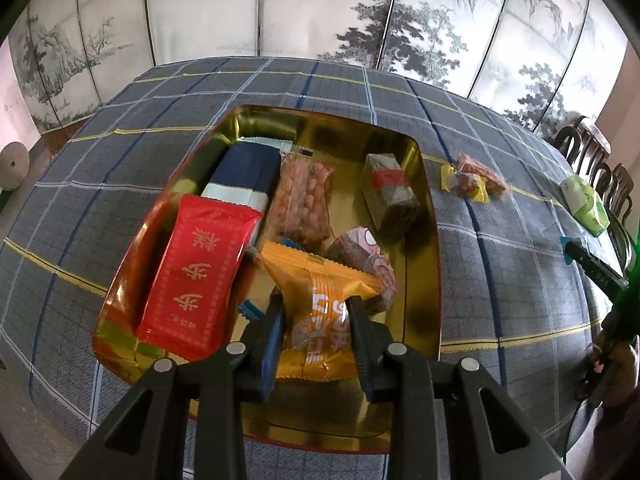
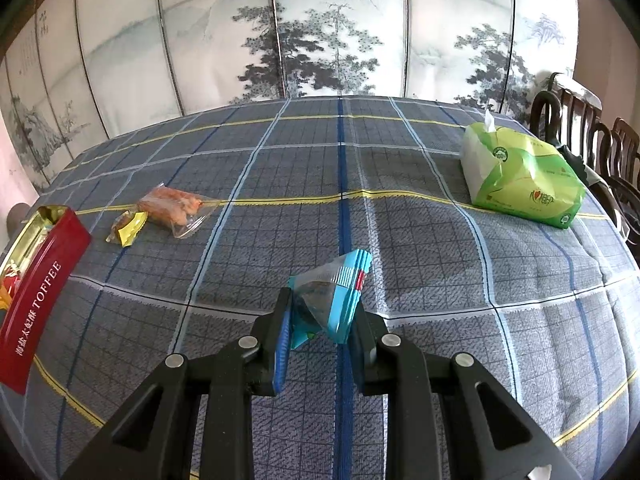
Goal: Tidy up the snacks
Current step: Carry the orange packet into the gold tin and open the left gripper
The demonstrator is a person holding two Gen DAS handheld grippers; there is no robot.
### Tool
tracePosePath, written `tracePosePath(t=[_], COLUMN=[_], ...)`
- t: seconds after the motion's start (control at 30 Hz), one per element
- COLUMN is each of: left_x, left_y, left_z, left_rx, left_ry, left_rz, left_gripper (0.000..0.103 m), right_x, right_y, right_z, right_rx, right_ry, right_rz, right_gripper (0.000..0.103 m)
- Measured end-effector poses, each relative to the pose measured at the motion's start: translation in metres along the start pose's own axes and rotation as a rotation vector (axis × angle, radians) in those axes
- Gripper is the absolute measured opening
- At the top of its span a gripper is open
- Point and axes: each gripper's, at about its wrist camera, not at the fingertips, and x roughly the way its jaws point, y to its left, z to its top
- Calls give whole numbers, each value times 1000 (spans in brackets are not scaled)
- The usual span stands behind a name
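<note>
A gold-lined red tin on the table holds several snacks: a red packet, a dark blue packet, a peanut bag, a brown bar and a pink sweet. My left gripper is over the tin, shut on an orange packet. My right gripper is shut on a teal-edged clear packet, above the cloth right of the tin. A small yellow packet and a clear orange snack bag lie on the cloth beside the tin.
A green tissue pack sits at the table's far right. Dark wooden chairs stand beyond the right edge. A painted folding screen backs the table. The right gripper shows at the right edge of the left wrist view.
</note>
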Motion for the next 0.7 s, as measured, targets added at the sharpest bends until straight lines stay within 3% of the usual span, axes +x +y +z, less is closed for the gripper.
tracePosePath(t=[0.7], left_x=[2], left_y=[-1], left_z=[-6], left_rx=[25], left_ry=[-30], left_rz=[74], left_gripper=[34], right_x=[1], right_y=[1], right_z=[0], right_rx=[-11], right_ry=[8], right_rz=[-9], right_gripper=[23])
